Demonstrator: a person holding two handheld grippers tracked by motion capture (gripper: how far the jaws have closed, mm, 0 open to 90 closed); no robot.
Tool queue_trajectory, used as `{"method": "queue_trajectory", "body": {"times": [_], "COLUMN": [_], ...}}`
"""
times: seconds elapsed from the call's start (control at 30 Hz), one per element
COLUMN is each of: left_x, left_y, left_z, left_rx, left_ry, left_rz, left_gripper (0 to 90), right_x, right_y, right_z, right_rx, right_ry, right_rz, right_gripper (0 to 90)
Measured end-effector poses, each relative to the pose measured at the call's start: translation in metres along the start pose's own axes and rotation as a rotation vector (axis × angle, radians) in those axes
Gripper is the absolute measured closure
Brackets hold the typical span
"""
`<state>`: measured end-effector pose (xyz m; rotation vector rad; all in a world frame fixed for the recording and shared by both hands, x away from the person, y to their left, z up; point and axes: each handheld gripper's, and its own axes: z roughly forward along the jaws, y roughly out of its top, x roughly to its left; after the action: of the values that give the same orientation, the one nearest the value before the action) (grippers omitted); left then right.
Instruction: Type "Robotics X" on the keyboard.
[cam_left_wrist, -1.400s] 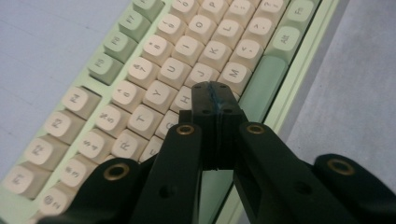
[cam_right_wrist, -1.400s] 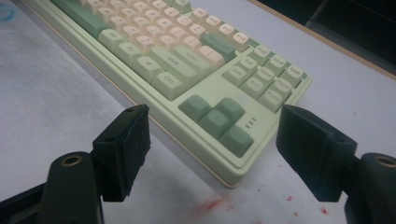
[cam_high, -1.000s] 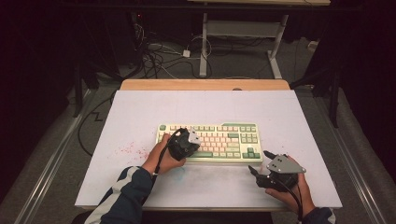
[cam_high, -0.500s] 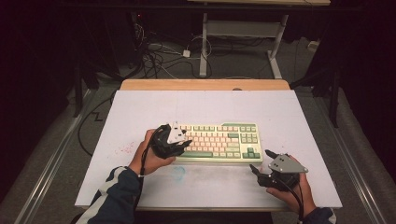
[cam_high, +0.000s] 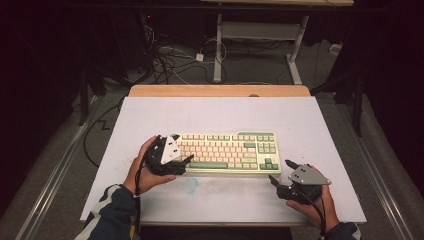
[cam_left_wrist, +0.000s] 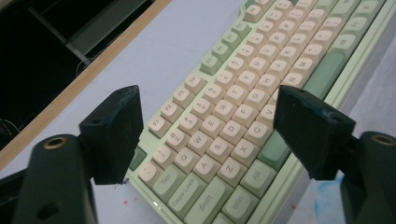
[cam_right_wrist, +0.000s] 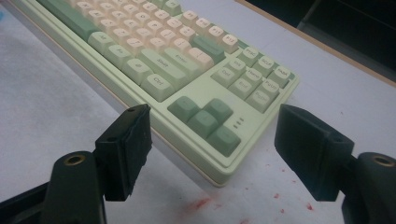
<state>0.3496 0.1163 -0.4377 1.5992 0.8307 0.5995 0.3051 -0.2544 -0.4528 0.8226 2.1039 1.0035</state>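
Observation:
A pale green keyboard (cam_high: 225, 152) with cream and green keys lies across the middle of the white table top. My left gripper (cam_high: 182, 148) is at its left end, open. In the left gripper view its jaws (cam_left_wrist: 210, 100) stand wide over the keyboard's (cam_left_wrist: 243, 93) left-hand keys, gripping nothing. My right gripper (cam_high: 281, 171) rests on the table just off the front right corner, also open. In the right gripper view the gripper (cam_right_wrist: 212, 121) faces that corner of the keyboard (cam_right_wrist: 187, 60), by the arrow keys, with nothing held.
The white table top (cam_high: 220, 115) has a wooden far edge (cam_high: 220, 91), a blue smudge (cam_high: 191, 184) near the front, and red specks (cam_right_wrist: 201, 203). Beyond the table, cables (cam_high: 170, 55) lie on the floor by a white desk frame (cam_high: 260, 32).
My left gripper has slid left, from over the keys to the keyboard's left end. The right gripper has hardly moved.

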Motion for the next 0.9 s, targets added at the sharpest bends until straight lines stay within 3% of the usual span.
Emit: {"method": "queue_trajectory", "body": {"times": [0.27, 0.37, 0.47, 0.6, 0.9], "left_x": [0.012, 0.016, 0.019, 0.020, 0.025], "left_y": [-0.015, -0.025, -0.033, -0.044, -0.061], "left_z": [-0.017, -0.023, -0.030, -0.039, -0.058], "left_rx": [-0.013, 0.005, 0.016, 0.042, 0.096], "left_ry": [0.064, 0.083, 0.092, 0.112, 0.151], "left_rz": [-0.007, 0.015, -0.010, -0.006, -0.041], "left_gripper": [21.2, 20.5, 20.0, 19.3, 19.3], "right_x": [-0.001, -0.001, 0.000, 0.001, -0.003], "right_y": [0.000, 0.000, 0.001, 0.002, 0.008], "right_z": [0.000, 0.001, 0.002, 0.003, 0.010], "right_rx": [0.000, 0.000, 0.000, 0.003, 0.018], "right_ry": [-0.005, -0.004, -0.003, 0.001, 0.007], "right_rz": [0.002, 0.001, -0.005, -0.004, -0.001], "right_gripper": [28.6, 28.6, 28.6, 28.7, 29.0]}}
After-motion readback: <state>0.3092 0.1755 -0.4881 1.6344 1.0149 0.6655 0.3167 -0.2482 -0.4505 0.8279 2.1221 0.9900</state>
